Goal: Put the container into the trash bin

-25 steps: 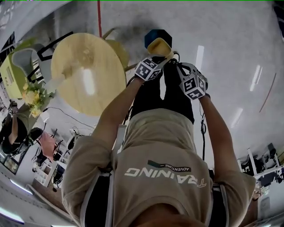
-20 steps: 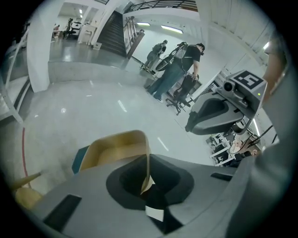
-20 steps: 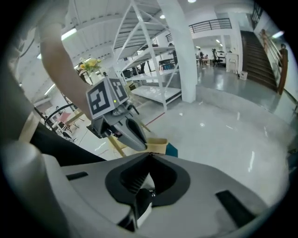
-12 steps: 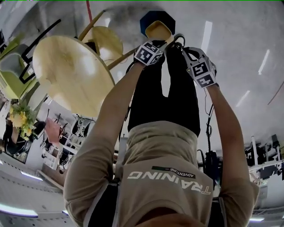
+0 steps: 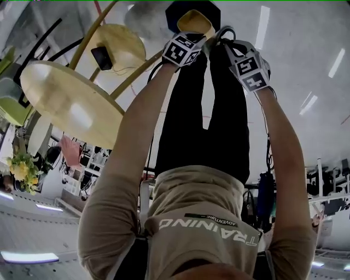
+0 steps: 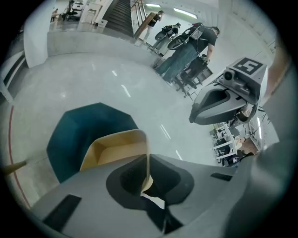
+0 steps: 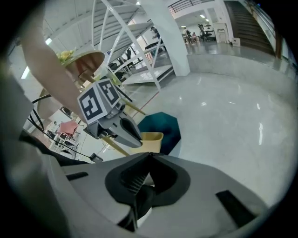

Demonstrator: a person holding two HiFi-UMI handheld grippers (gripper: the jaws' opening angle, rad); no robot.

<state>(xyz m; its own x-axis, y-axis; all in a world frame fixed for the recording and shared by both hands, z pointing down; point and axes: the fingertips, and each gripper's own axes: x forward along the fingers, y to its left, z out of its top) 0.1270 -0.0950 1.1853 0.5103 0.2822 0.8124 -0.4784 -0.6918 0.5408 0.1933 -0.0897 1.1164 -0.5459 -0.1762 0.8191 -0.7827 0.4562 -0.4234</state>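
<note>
A tan, open-topped container (image 5: pixel 194 23) hangs over the mouth of a dark teal trash bin (image 5: pixel 173 7) on the pale floor. My left gripper (image 5: pixel 196 35) is shut on one thin wall of the container (image 6: pixel 116 148), with the bin (image 6: pixel 74 135) right below it. My right gripper (image 5: pixel 220 41) hovers close on the right, shut with nothing between its jaws. In the right gripper view, the right gripper (image 7: pixel 148 158) faces the left gripper (image 7: pixel 136 138), the container (image 7: pixel 150 139) and the bin (image 7: pixel 164 123).
A big round wooden table (image 5: pixel 71 98) stands at the left, a smaller round one (image 5: pixel 117 44) with a dark object (image 5: pixel 102 57) beside the bin. Yellow flowers (image 5: pixel 22 169) are at far left. People (image 6: pixel 186 46) stand far off; a white column (image 7: pixel 165 37) rises behind.
Both grippers and the container have moved forward, from the bin's near edge to over its mouth. The tables have slid left and down in the head view.
</note>
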